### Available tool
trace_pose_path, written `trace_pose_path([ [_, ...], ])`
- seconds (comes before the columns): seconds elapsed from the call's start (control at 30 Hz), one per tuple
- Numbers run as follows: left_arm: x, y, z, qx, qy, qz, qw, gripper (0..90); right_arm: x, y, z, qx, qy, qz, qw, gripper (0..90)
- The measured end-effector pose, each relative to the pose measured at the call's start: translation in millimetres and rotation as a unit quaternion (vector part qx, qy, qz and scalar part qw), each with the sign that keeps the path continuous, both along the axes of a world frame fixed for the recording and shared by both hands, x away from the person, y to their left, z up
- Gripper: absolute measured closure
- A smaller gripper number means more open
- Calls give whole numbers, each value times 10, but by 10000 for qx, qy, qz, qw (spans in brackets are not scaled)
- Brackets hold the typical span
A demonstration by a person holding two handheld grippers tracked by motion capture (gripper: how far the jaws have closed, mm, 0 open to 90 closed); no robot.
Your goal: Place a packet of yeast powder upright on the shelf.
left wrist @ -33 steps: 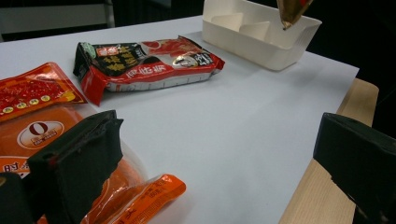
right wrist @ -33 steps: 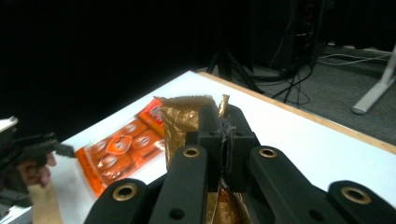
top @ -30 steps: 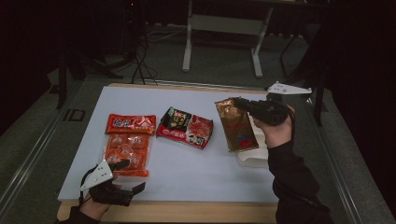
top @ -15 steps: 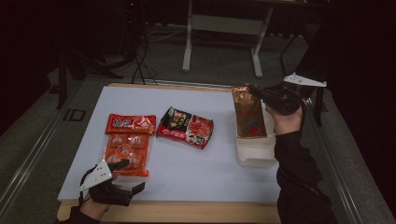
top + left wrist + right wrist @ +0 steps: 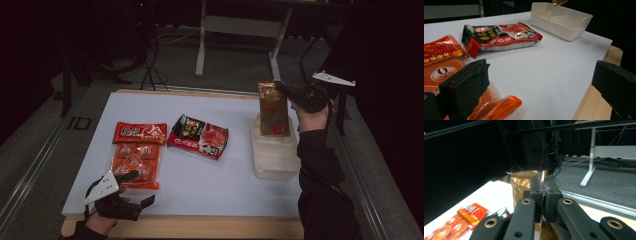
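A gold and red snack pouch (image 5: 273,108) hangs upright over the far end of a white plastic bin (image 5: 274,155) at the table's right. My right gripper (image 5: 284,89) is shut on the pouch's top edge (image 5: 524,180), the jaws pressed together on the foil. At the near left corner my left gripper (image 5: 136,188) lies low and open, one jaw resting on a clear orange packet (image 5: 134,166) (image 5: 486,105). A flat red packet (image 5: 140,132) and a red and black noodle pack (image 5: 198,136) (image 5: 499,36) lie mid-table.
The white table top (image 5: 210,185) has a wooden front edge (image 5: 200,227). The bin (image 5: 560,20) has a divider inside. Beyond the table stand a white desk frame (image 5: 235,30) and cables on a grey floor.
My right gripper has carried the gold pouch away from the table's middle, rightward and farther back, turning it upright over the bin. The left gripper has stayed put.
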State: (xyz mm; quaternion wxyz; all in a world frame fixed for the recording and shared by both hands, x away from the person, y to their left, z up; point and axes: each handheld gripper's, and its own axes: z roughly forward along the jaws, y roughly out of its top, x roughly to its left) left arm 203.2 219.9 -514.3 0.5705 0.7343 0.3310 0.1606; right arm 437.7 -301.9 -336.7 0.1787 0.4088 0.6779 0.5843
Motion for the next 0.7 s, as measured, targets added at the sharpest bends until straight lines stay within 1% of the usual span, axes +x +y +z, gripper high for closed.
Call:
trace_pose_path([
  [0.03,1,0,0,-1,1,3,10000,10,22,-21,-14,79,7,-28,10000,880],
  [0.13,1,0,0,0,1,4,10000,10,69,-56,-44,96,7,-103,9999,880],
  [0.17,2,-2,-3,20,1,-2,10000,10,114,-79,-78,92,-14,-165,9998,880],
  [0.3,2,-2,-3,-1,9,9,10000,10,185,-100,-136,26,-5,-210,9998,881],
  [0.43,3,3,-6,-17,29,42,10000,10,250,-117,-201,17,35,-259,9997,881],
  [0.5,6,6,-8,-3,39,43,10000,10,287,-126,-222,7,67,-270,9996,881],
  [0.53,4,4,-8,-1,38,49,10000,10,314,-131,-230,-31,56,-317,9995,881],
  [0.6,2,4,-6,-12,43,53,10000,10,358,-151,-237,59,63,-319,9995,881],
  [0.63,0,4,-5,-22,42,59,10000,10,379,-158,-237,33,33,-372,9993,881],
  [0.7,-2,6,-5,-17,40,62,10000,10,405,-169,-236,31,8,-387,9992,880],
])
